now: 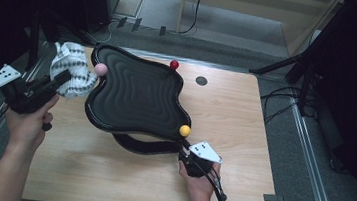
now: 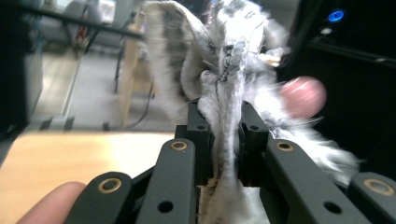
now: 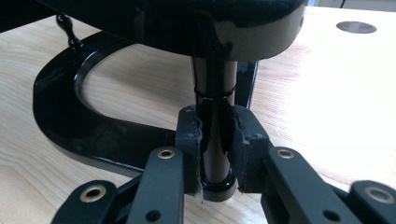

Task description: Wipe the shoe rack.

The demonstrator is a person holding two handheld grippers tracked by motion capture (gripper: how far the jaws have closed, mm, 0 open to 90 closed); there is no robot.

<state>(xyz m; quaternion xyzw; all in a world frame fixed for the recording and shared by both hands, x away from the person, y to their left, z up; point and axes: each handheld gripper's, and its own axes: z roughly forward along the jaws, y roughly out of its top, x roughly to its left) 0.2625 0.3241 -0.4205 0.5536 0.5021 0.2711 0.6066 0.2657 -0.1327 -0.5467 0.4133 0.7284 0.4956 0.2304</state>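
A glossy black wavy tray point(image 1: 136, 96) stands raised on posts above a curved black base point(image 1: 141, 146) on the wooden table point(image 1: 243, 137). Pink point(image 1: 101, 69), red point(image 1: 174, 64) and yellow point(image 1: 184, 130) balls top its corners. My left gripper point(image 1: 62, 79) is shut on a white and grey fluffy cloth point(image 1: 71, 69) beside the tray's left edge; in the left gripper view the cloth point(image 2: 229, 84) is pinched between the pads, with the pink ball point(image 2: 303, 96) just behind. My right gripper point(image 3: 217, 149) is shut on the tray's black post point(image 3: 214, 98) under the yellow ball.
A round hole point(image 1: 201, 81) sits in the table top behind the tray. Dark stands and cables point(image 1: 287, 97) crowd the floor to the right, and a metal rail point(image 1: 311, 159) runs along the table's right side.
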